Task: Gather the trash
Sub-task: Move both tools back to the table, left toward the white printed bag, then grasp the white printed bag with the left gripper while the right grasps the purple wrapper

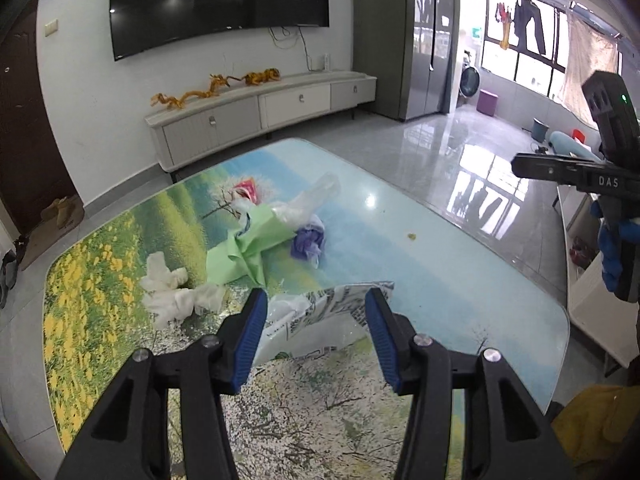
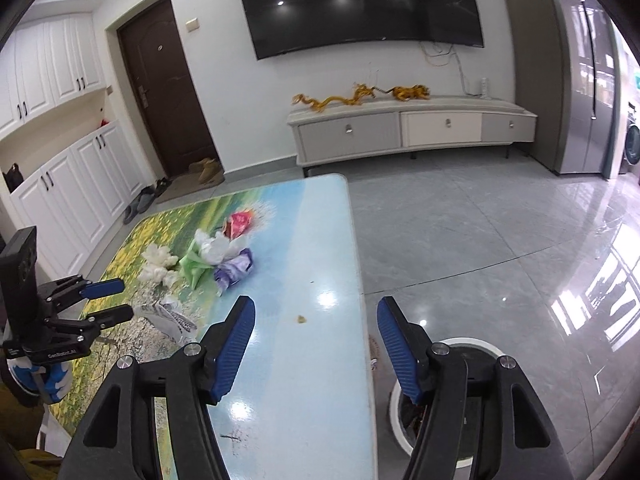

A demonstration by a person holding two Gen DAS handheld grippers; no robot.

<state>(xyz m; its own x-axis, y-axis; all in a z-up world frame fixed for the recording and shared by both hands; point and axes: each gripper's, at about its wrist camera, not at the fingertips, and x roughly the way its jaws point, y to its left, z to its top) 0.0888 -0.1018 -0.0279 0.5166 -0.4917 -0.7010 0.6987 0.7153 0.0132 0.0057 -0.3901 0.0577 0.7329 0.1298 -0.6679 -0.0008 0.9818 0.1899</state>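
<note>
A printed black-and-white wrapper point(image 1: 320, 316) point(image 2: 172, 318) lies on the picture-topped table point(image 1: 460, 280), seen between the blue pads of my left gripper point(image 1: 318, 320) point(image 2: 110, 301). That gripper is open and its pads do not press on the wrapper. Farther back sit green paper point(image 1: 248, 248), white tissues point(image 1: 176, 292), a purple wrapper point(image 1: 308, 240), a clear bag point(image 1: 308, 200) and a red wrapper point(image 1: 246, 192). A small crumb point(image 2: 301, 319) lies alone. My right gripper point(image 2: 316, 320) point(image 1: 524, 166) hangs open and holds nothing, over the table's right edge.
A round white-rimmed bin point(image 2: 472, 348) stands on the floor beside the table's right edge, under the right gripper. A TV cabinet point(image 2: 408, 128) lines the far wall. A white shelf point(image 1: 592, 292) and a yellow cloth point(image 1: 592, 420) are near the table's corner.
</note>
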